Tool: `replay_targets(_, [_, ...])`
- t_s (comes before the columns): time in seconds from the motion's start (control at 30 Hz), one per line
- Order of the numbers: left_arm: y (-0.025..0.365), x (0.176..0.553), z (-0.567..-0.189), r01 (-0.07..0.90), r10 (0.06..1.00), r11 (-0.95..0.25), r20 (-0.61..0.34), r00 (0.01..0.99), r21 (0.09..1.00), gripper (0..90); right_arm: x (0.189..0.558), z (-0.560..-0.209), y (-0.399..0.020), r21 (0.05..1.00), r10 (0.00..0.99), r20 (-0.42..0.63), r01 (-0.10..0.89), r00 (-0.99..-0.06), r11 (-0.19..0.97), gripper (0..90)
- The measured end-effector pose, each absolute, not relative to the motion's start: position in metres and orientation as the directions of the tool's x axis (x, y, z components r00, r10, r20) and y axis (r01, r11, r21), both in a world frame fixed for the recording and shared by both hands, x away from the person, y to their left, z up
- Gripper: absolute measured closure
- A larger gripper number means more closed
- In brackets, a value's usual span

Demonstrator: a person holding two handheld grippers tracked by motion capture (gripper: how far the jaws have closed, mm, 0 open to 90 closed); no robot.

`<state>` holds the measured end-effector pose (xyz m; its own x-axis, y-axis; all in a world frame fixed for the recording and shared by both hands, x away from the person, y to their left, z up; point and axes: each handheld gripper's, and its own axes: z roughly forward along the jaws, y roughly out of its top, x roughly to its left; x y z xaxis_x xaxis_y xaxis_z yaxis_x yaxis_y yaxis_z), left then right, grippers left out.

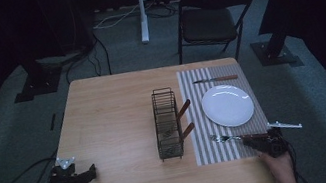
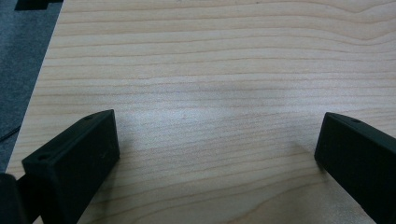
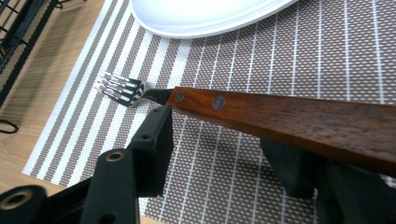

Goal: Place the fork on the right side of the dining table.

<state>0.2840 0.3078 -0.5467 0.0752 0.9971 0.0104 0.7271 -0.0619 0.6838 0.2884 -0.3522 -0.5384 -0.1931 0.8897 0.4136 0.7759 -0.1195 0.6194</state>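
Note:
A fork (image 1: 225, 138) with a wooden handle lies on the striped placemat (image 1: 202, 153), just in front of the white plate (image 1: 227, 105). In the right gripper view its tines (image 3: 119, 88) rest on the mat (image 3: 327, 56) and its handle (image 3: 280, 116) runs slantwise over my right gripper's (image 3: 219, 140) two jaws. The jaws stand apart, and no pad visibly presses on the handle. From above, the right gripper (image 1: 256, 140) sits at the mat's near right corner. My left gripper (image 1: 89, 174) rests near the table's front left corner, jaws wide (image 2: 219, 140) over bare wood.
A black wire rack (image 1: 166, 124) stands mid-table with two wooden-handled utensils (image 1: 183, 110) leaning out of it. A knife (image 1: 215, 80) lies on the mat beyond the plate. A folding chair (image 1: 211, 17) stands behind the table. The rack's edge (image 3: 18, 28) shows left of the mat.

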Motion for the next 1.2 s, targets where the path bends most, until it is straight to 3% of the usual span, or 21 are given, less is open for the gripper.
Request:
replay_targets(0.47, [0.308, 0.284, -0.547, 0.727, 0.997, -0.061, 0.010, 0.075, 0.684, 0.2, 0.297, -0.535, -0.356, 0.602, 0.912, 0.384, 0.788, -0.141, -0.131, 41.2])
replay_targets(0.57, [0.308, 0.284, -0.547, 0.727, 0.997, -0.061, 0.010, 0.075, 0.684, 0.2, 0.290, -0.538, -0.350, 0.636, 0.921, 0.364, 0.759, -0.140, -0.136, 29.2])
replay_targets(0.67, [0.308, 0.284, -0.547, 0.727, 0.997, -0.062, 0.010, 0.075, 0.684, 0.2, 0.288, -0.539, -0.347, 0.656, 0.927, 0.344, 0.745, -0.149, -0.124, 27.1])
replay_targets(0.7, [0.308, 0.284, -0.547, 0.727, 0.997, -0.061, 0.010, 0.075, 0.684, 0.2, 0.286, -0.540, -0.344, 0.669, 0.936, 0.318, 0.736, -0.151, -0.109, 17.7])
replay_targets(0.77, [0.308, 0.284, -0.547, 0.727, 0.997, -0.061, 0.010, 0.075, 0.684, 0.2, 0.283, -0.541, -0.341, 0.684, 0.947, 0.286, 0.724, -0.147, -0.094, 13.8])
replay_targets(1.2, [0.308, 0.284, -0.547, 0.727, 0.997, -0.061, 0.010, 0.075, 0.684, 0.2, 0.270, -0.542, -0.332, 0.754, 0.982, 0.154, 0.655, -0.106, -0.047, 12.4])
